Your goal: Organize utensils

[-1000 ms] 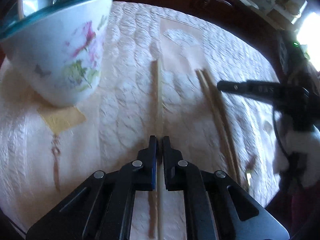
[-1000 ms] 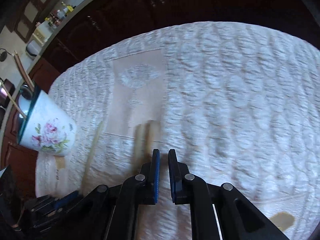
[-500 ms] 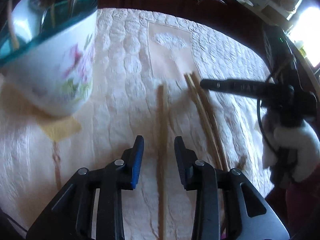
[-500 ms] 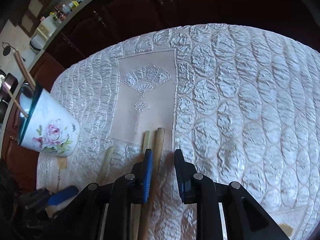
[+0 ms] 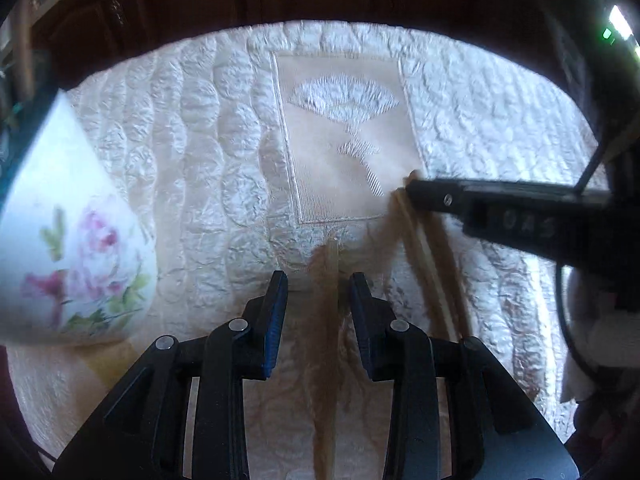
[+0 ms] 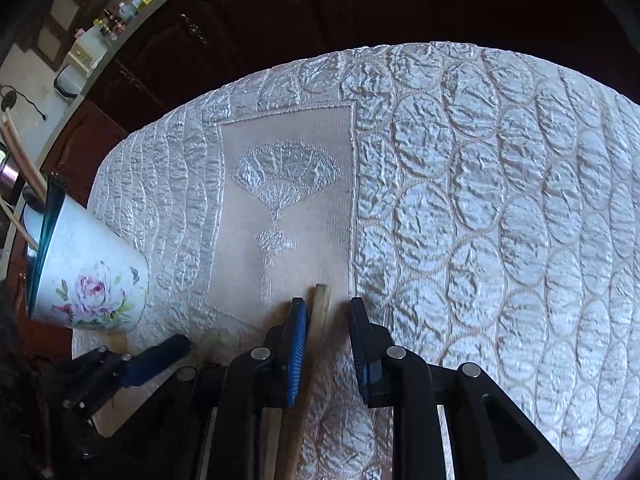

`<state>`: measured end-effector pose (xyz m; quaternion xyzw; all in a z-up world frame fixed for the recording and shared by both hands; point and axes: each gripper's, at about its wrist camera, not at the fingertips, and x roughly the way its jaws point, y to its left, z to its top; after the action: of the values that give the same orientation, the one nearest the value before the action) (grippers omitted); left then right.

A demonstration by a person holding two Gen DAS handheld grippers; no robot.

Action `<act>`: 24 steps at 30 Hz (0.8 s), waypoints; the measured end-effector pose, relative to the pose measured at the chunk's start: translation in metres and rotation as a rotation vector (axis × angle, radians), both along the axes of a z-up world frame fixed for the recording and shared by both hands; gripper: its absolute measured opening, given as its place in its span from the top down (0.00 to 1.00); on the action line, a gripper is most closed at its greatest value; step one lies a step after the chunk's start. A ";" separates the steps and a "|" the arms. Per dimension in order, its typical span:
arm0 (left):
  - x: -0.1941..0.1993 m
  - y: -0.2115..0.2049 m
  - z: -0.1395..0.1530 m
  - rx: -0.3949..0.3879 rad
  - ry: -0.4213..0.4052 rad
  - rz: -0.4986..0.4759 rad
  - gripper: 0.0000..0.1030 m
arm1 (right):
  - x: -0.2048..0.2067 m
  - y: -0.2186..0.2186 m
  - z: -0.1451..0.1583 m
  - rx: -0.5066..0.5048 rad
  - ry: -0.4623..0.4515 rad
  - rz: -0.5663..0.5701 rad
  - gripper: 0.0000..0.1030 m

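Observation:
My left gripper (image 5: pixel 318 280) is open, its jaws on either side of a single wooden chopstick (image 5: pixel 329 320) that lies on the quilted white cloth. My right gripper (image 6: pixel 327 306) is open around another wooden chopstick (image 6: pixel 318 312), with a second one lying just left of it under the left jaw. In the left wrist view that pair (image 5: pixel 428 264) lies to the right, under the right gripper's arm (image 5: pixel 500 204). A white cup with pink flowers (image 5: pixel 76 256) stands at the left; the right wrist view shows it (image 6: pixel 92 276) holding several utensils.
The cloth (image 6: pixel 480 200) covers a round table and has a beige panel with a fan pattern (image 6: pixel 286 208). Dark wooden cabinets (image 6: pixel 360 8) stand behind the table. The left gripper's blue pad (image 6: pixel 154 358) shows at the right wrist view's lower left.
Both grippers have opened from shut. Each has moved forward along the table and now straddles a chopstick. The cup has slid to the left edge of the left wrist view.

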<state>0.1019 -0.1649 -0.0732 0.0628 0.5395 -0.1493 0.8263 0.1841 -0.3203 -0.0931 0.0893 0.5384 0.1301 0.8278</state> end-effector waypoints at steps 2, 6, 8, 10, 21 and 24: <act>0.002 -0.002 -0.002 0.005 -0.005 -0.011 0.73 | 0.006 -0.002 0.004 -0.012 -0.001 0.016 0.83; 0.001 0.008 0.003 -0.080 0.022 -0.043 0.96 | -0.004 -0.002 0.015 -0.013 -0.039 0.027 0.91; -0.006 0.020 0.013 -0.143 0.018 -0.052 0.96 | -0.014 -0.005 0.032 -0.007 -0.091 0.026 0.91; -0.014 0.035 0.026 -0.177 -0.008 -0.047 0.96 | -0.022 -0.009 0.044 0.004 -0.123 0.025 0.91; -0.058 0.089 0.107 -0.297 -0.174 -0.026 0.96 | -0.081 -0.001 0.136 0.037 -0.318 0.097 0.92; -0.070 0.105 0.126 -0.315 -0.214 -0.028 0.96 | -0.097 0.000 0.154 0.033 -0.359 0.116 0.92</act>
<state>0.0319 -0.0596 0.0531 -0.0443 0.4177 -0.2361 0.8762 0.0870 -0.3201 0.0611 0.0470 0.3841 0.2003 0.9001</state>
